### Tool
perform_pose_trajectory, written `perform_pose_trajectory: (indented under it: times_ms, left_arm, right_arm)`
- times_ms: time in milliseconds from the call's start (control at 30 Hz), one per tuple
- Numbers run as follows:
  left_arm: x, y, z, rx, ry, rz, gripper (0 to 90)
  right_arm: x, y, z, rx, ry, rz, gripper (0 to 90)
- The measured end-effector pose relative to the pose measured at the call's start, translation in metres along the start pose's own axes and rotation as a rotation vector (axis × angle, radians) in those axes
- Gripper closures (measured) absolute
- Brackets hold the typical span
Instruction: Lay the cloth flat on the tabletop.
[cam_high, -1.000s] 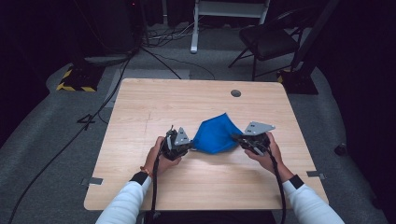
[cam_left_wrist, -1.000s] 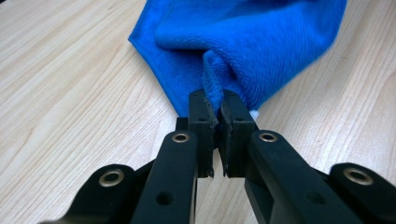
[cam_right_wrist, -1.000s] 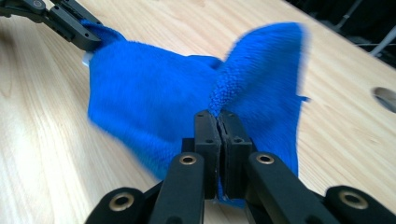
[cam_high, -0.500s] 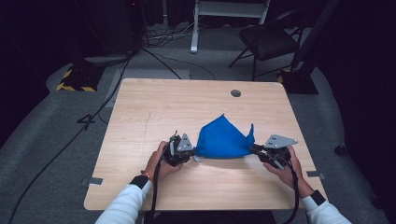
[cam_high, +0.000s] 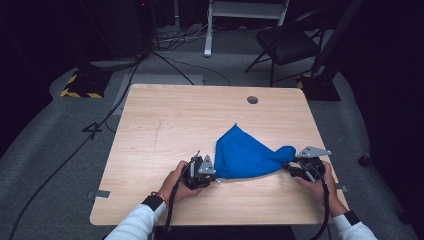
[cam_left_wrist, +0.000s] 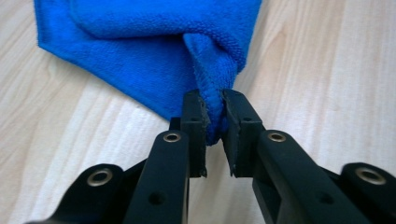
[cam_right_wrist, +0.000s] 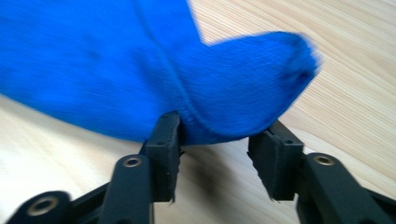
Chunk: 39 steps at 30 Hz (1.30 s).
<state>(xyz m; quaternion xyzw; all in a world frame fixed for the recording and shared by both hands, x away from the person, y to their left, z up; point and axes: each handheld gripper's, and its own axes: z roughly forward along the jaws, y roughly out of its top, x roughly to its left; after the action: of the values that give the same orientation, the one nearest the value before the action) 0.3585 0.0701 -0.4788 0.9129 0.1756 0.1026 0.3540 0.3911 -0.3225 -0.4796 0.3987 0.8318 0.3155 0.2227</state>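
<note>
A blue cloth (cam_high: 242, 152) lies on the wooden table (cam_high: 170, 120), drawn out into a wedge between my two grippers. My left gripper (cam_high: 215, 175) is at the cloth's near left corner. In the left gripper view, my left gripper (cam_left_wrist: 214, 112) is shut on a bunched fold of the blue cloth (cam_left_wrist: 154, 56). My right gripper (cam_high: 290, 168) is at the cloth's right tip. In the right gripper view, the jaws of my right gripper (cam_right_wrist: 219, 133) stand wide apart, with the rounded end of the blue cloth (cam_right_wrist: 233, 93) resting at their tips and not pinched.
A round cable hole (cam_high: 252, 100) sits near the table's far edge. My right hand is close to the table's right edge. On the floor beyond are a black chair (cam_high: 285, 42), loose cables (cam_high: 165, 55) and a yellow-black striped base (cam_high: 80, 86).
My right gripper has moved right and toward me, stretching the cloth from a compact heap into a long wedge. My left gripper stayed about where it was, still holding its corner.
</note>
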Motion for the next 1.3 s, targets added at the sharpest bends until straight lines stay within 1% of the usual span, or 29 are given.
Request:
perform_pose_trajectory:
  times_ms: [33,67,100,133,167,200,233,267,300,333,400,467,500,600,667,700,733,767,867,967,1000,1067,1100,1133,1167,1200,1233,1267,1300]
  left_arm:
    - [-0.001,0.000,-0.001,0.000,0.002,0.005,72.4]
    - [-0.003,0.000,-0.001,0.000,0.002,0.009,72.4]
    - [-0.004,0.001,-0.002,-0.005,0.003,0.010,66.8]
    - [-0.004,0.002,-0.003,-0.004,0.007,0.011,66.8]
    - [-0.002,0.004,-0.005,-0.021,0.011,-0.006,56.7]
    - [-0.002,0.004,-0.005,-0.021,0.011,-0.006,53.2]
    - [0.000,0.004,-0.007,-0.029,0.010,-0.014,49.8]
    - [0.002,0.004,-0.012,-0.050,0.022,-0.035,43.9]
    - [0.002,0.004,-0.012,-0.050,0.022,-0.035,40.2]
    - [0.004,0.004,-0.014,-0.053,0.031,-0.037,40.2]
    - [0.009,0.003,-0.018,-0.066,0.059,-0.047,34.8]
    - [0.015,0.003,-0.019,-0.069,0.087,-0.059,32.7]
    - [0.015,0.003,-0.019,-0.069,0.087,-0.059,32.4]
    - [0.026,0.006,-0.018,-0.080,0.114,-0.085,31.5]
    - [0.034,0.008,-0.016,-0.084,0.130,-0.099,31.6]
    - [0.039,0.010,-0.014,-0.082,0.140,-0.101,33.0]
    - [0.044,0.011,-0.011,-0.081,0.144,-0.113,33.3]
    - [0.053,0.015,-0.006,-0.088,0.149,-0.142,33.7]
    - [0.067,0.022,0.005,-0.077,0.154,-0.165,35.0]
    - [0.081,0.028,0.019,-0.069,0.159,-0.203,37.8]
    - [0.081,0.028,0.019,-0.069,0.159,-0.203,38.5]
    - [0.088,0.032,0.028,-0.065,0.147,-0.215,41.0]
    - [0.093,0.034,0.038,-0.064,0.124,-0.223,43.2]
    - [0.095,0.035,0.043,-0.056,0.115,-0.215,47.7]
    - [0.095,0.035,0.043,-0.056,0.115,-0.215,51.1]
    - [0.097,0.036,0.048,-0.047,0.105,-0.220,51.1]
    - [0.099,0.036,0.053,-0.046,0.086,-0.236,58.6]
    - [0.101,0.036,0.057,-0.047,0.071,-0.249,61.7]
    - [0.103,0.036,0.059,-0.040,0.071,-0.250,66.5]
  right_arm:
    - [-0.006,-0.003,0.002,0.014,-0.014,0.018,53.5]
    - [-0.006,-0.003,0.002,0.014,-0.014,0.018,53.4]
    - [-0.011,-0.004,0.004,0.026,-0.042,0.023,52.3]
    - [-0.011,-0.004,0.004,0.026,-0.042,0.023,52.3]
    - [-0.016,-0.005,0.006,0.034,-0.067,0.025,51.7]
    - [-0.018,-0.005,0.007,0.037,-0.081,0.034,51.5]
    - [-0.018,-0.005,0.007,0.037,-0.081,0.034,51.5]
    - [-0.024,-0.006,0.008,0.041,-0.101,0.043,51.1]
    - [-0.024,-0.006,0.008,0.041,-0.101,0.043,51.1]
    - [-0.027,-0.007,0.009,0.040,-0.103,0.054,50.8]
    - [-0.035,-0.008,0.006,0.027,-0.120,0.084,50.8]
    - [-0.041,-0.008,0.001,0.011,-0.128,0.106,50.3]
    - [-0.043,-0.007,-0.002,-0.003,-0.135,0.118,50.5]
    - [-0.045,-0.006,-0.006,-0.024,-0.140,0.126,50.7]
    - [-0.045,-0.005,-0.007,-0.047,-0.124,0.127,50.6]
    - [-0.042,-0.003,-0.007,-0.064,-0.102,0.107,50.6]
    - [-0.040,-0.002,-0.007,-0.068,-0.091,0.099,50.7]
    - [-0.038,-0.001,-0.006,-0.070,-0.086,0.088,50.8]
    - [-0.033,0.002,-0.005,-0.080,-0.059,0.069,50.8]
    - [-0.031,0.003,-0.002,-0.076,-0.043,0.061,50.6]
    - [-0.031,0.003,-0.002,-0.076,-0.043,0.061,50.6]
    - [-0.031,0.003,-0.002,-0.078,-0.045,0.053,50.7]
    - [-0.032,0.004,-0.003,-0.094,-0.030,0.066,50.8]
    - [-0.032,0.004,-0.003,-0.094,-0.028,0.070,51.0]
    - [-0.032,0.004,-0.003,-0.094,-0.028,0.070,51.0]
    - [-0.032,0.003,-0.002,-0.085,-0.027,0.066,51.2]
    - [-0.032,0.002,0.003,-0.060,-0.031,0.057,51.3]
    - [-0.032,0.001,0.006,-0.048,-0.031,0.055,51.6]
    - [-0.032,0.001,0.009,-0.037,-0.031,0.054,52.1]
